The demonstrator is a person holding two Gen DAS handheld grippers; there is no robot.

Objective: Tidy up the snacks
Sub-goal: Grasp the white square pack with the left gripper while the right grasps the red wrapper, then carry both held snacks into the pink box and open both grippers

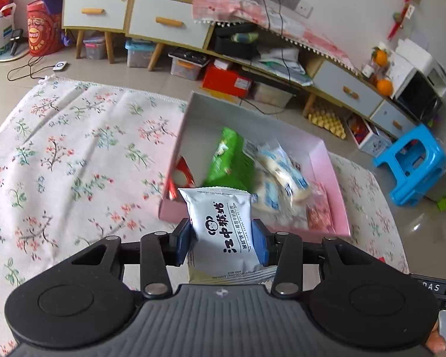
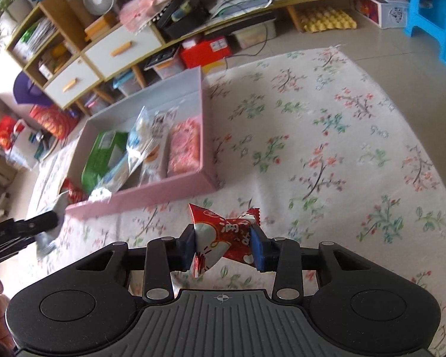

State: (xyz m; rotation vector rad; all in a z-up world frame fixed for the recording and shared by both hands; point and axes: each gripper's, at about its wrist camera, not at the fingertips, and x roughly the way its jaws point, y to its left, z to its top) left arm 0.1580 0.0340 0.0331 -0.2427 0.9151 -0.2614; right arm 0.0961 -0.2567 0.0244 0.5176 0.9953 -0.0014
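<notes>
My left gripper (image 1: 221, 239) is shut on a white biscuit packet (image 1: 223, 226) with black lettering, held just in front of the near wall of the pink box (image 1: 336, 184). Inside the box lie a green packet (image 1: 232, 160), pale blue-and-white packets (image 1: 282, 178), a red-and-white sweet (image 1: 183, 175) and a pink snack (image 1: 319, 212). My right gripper (image 2: 225, 245) is shut on a red-and-white wrapped sweet (image 2: 223, 238), above the floral cloth and to the right of the pink box (image 2: 205, 136). The left gripper (image 2: 44, 223) shows at the left edge of the right wrist view, blurred.
A floral cloth (image 1: 74, 154) covers the surface under the box. Behind stand low cabinets (image 1: 163, 20) with drawers, storage bins and a red box (image 1: 226, 80) beneath them. A blue plastic stool (image 1: 413, 163) stands on the tiled floor at the right.
</notes>
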